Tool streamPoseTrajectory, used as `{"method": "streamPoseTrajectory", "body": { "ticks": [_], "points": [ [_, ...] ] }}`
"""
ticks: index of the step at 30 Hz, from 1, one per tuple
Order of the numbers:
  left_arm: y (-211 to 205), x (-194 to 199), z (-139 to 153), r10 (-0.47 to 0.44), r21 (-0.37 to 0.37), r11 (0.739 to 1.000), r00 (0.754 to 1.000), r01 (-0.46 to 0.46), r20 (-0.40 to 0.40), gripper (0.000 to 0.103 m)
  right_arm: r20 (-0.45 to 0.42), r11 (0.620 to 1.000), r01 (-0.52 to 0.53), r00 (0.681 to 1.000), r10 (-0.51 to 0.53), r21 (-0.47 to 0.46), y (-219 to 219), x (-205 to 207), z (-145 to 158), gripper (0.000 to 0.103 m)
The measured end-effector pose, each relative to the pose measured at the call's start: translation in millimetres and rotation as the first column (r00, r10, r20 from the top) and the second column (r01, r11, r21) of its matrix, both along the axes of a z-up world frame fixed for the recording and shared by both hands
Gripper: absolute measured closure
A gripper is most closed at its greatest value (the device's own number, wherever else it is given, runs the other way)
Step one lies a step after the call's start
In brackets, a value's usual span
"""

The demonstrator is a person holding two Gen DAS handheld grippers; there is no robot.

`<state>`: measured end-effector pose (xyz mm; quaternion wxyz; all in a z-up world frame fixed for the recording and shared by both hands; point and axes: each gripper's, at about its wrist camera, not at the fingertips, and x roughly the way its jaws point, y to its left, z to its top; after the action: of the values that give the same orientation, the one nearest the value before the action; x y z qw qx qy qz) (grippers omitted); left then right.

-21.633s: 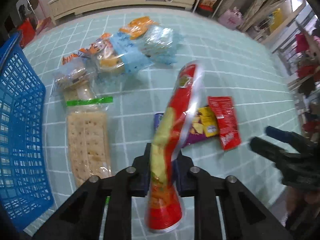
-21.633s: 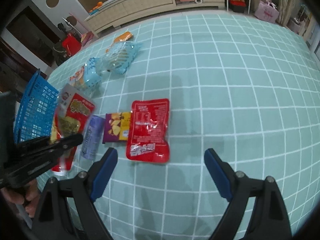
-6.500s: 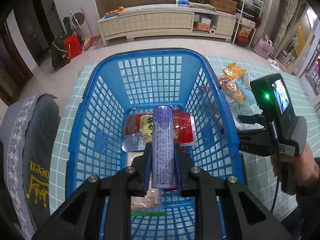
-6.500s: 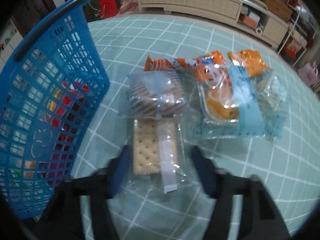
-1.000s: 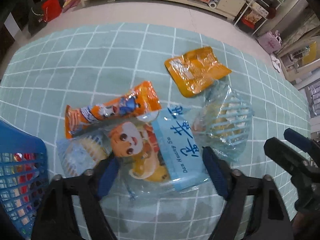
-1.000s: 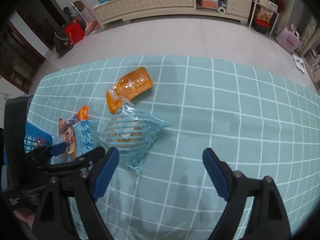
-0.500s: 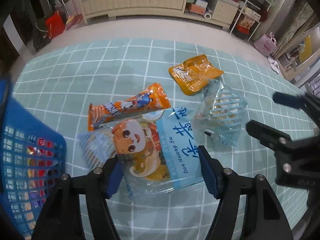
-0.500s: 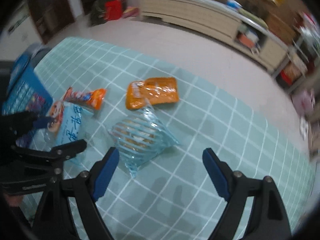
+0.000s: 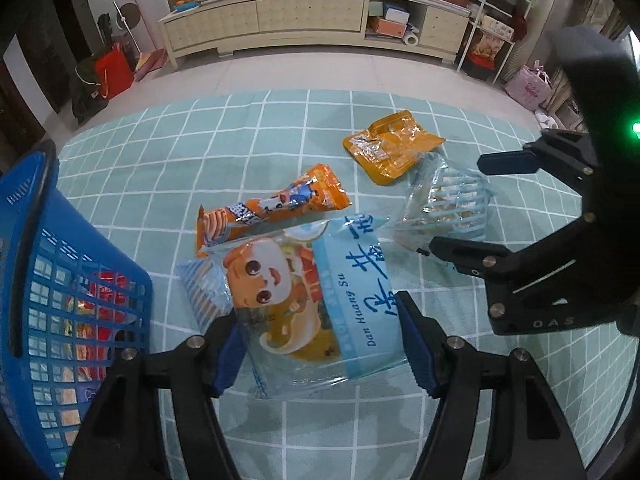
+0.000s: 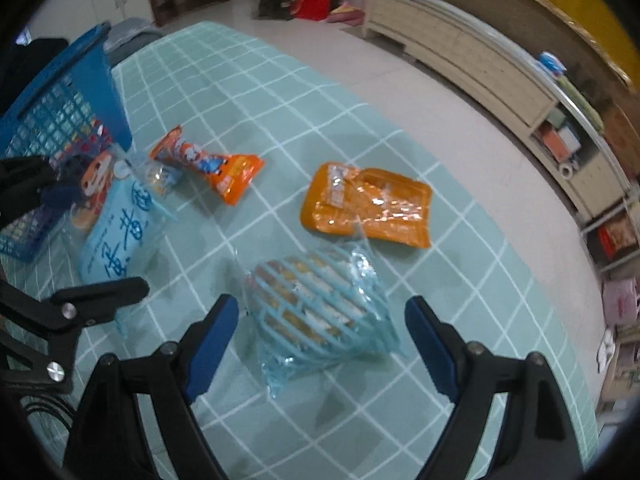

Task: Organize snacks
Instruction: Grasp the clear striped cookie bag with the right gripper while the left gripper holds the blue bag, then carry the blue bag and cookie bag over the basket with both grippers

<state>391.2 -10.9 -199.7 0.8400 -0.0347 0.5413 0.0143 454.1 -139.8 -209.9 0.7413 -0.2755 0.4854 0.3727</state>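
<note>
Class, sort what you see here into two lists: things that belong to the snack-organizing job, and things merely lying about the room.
Job: blue basket; cartoon-face snack bag; orange wrapper; orange pouch; blue-striped packet; left gripper; right gripper.

Lying about: sideboard; red bag; pink bag.

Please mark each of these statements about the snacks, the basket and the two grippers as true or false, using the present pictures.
1. Both grippers are open. True.
2. The left gripper straddles the cartoon pack. True.
3. The basket is empty. False: packets lie in it.
4. The right gripper holds the orange pouch. False: it straddles the striped bag, and the pouch lies beyond.
5. The orange stick pack lies in the basket. False: it lies on the cloth.
</note>
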Motion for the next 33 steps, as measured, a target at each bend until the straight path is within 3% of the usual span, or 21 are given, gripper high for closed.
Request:
{"method": "streamPoseTrajectory", "body": {
  "ticks": [3, 8, 10, 14, 18, 20, 27, 33],
  "points": [
    [-2, 0, -3, -0.013, 0.008, 1.000, 1.000, 0.012, 0.013, 0.037, -0.026, 0.999, -0.036, 0.999, 0.036, 0.003, 5, 0, -7, 0.015],
    [-1, -3, -5, -0.015, 0.002, 1.000, 1.000, 0.015, 0.017, 0.037, -0.016, 1.000, -0.029, 0.999, 0.029, 0.009, 3, -2, -13, 0.026],
    [-1, -5, -3, -0.008, -0.018, 1.000, 1.000, 0.008, 0.016, 0.037, -0.019, 0.999, -0.007, 1.000, 0.007, 0.031, -2, -3, -9, 0.033],
    [-8, -11, 4, -0.032, 0.023, 0.999, 0.999, 0.031, 0.041, 0.037, -0.038, 0.997, 0.031, 0.999, -0.028, 0.076, -17, -16, -4, 0.036],
    [-14, -26, 21, -0.066, -0.024, 0.997, 0.996, 0.068, 0.064, 0.037, -0.046, 0.989, 0.103, 0.994, -0.098, 0.106, -36, -42, 4, 0.037],
    [-19, -33, 28, -0.083, -0.005, 0.996, 0.993, 0.084, 0.085, 0.037, -0.046, 0.981, 0.154, 0.988, -0.150, 0.121, -46, -54, 13, 0.037],
    [-32, -71, 60, -0.150, 0.018, 0.989, 0.978, 0.149, 0.144, 0.037, -0.064, 0.904, 0.370, 0.929, -0.365, 0.212, -79, -99, 67, 0.037],
    [-27, -113, 102, -0.169, 0.024, 0.986, 0.961, 0.167, 0.218, 0.037, -0.014, 0.852, 0.470, 0.877, -0.480, 0.231, -85, -144, 110, 0.037]
  ]
}}
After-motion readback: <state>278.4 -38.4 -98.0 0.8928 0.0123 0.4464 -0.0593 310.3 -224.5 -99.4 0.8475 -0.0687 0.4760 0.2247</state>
